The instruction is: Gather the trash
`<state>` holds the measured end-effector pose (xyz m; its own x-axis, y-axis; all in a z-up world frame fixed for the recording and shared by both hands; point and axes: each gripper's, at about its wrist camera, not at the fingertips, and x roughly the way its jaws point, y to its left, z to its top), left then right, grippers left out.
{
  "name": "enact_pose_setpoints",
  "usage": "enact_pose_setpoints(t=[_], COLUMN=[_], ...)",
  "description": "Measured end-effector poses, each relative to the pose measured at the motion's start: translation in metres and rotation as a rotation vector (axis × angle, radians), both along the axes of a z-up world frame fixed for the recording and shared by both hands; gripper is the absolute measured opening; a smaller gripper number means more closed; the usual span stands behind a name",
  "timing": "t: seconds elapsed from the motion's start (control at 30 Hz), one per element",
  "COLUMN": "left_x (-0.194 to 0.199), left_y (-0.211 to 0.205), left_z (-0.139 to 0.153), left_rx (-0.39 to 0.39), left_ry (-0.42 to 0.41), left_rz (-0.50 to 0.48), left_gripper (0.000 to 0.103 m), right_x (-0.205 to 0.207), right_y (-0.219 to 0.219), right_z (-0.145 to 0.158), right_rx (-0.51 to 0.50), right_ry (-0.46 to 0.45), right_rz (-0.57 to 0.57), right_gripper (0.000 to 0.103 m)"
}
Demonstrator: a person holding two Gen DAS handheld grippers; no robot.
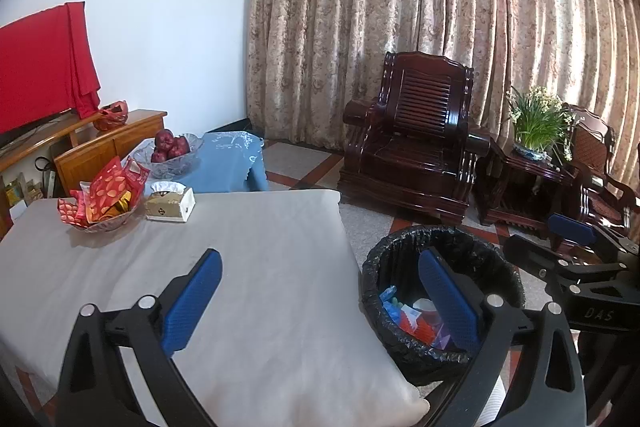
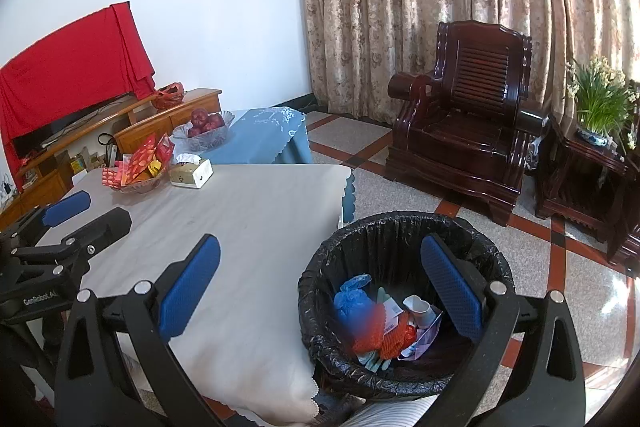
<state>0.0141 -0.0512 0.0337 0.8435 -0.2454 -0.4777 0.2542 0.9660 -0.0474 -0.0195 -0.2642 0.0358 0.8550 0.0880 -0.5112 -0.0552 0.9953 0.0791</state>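
Both fingers above binned trash

Trash-filled bin beside table

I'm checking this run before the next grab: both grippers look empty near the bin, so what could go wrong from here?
1. The red wrappers in the snack bowl resemble the trash in the trash bin; the open right gripper might grab them by mistake.
2. The left gripper, also open, hangs close to the bin's rim and could snag the black liner.
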Motion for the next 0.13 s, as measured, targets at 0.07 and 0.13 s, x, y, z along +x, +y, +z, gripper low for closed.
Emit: enact_pose_setpoints(t=[0.07, 0.13], left_x=[-0.0001, 0.0009], left_y=[-0.0005, -0.0014], left_z=[-0.0004, -0.0002], left_rx=[0.001, 0.001], left_ry=[0.001, 0.003], left_rz=[0.001, 0.002], left_gripper=[0.097, 0.097], right_x=[0.0002, 0.0002], right_y=[0.0000, -0.0001], right_z=[0.0002, 0.0004], right_rx=[0.000, 0.000], right_ry=[0.000, 0.000], right_rz=[0.000, 0.000], right_gripper=[0.098, 0.098])
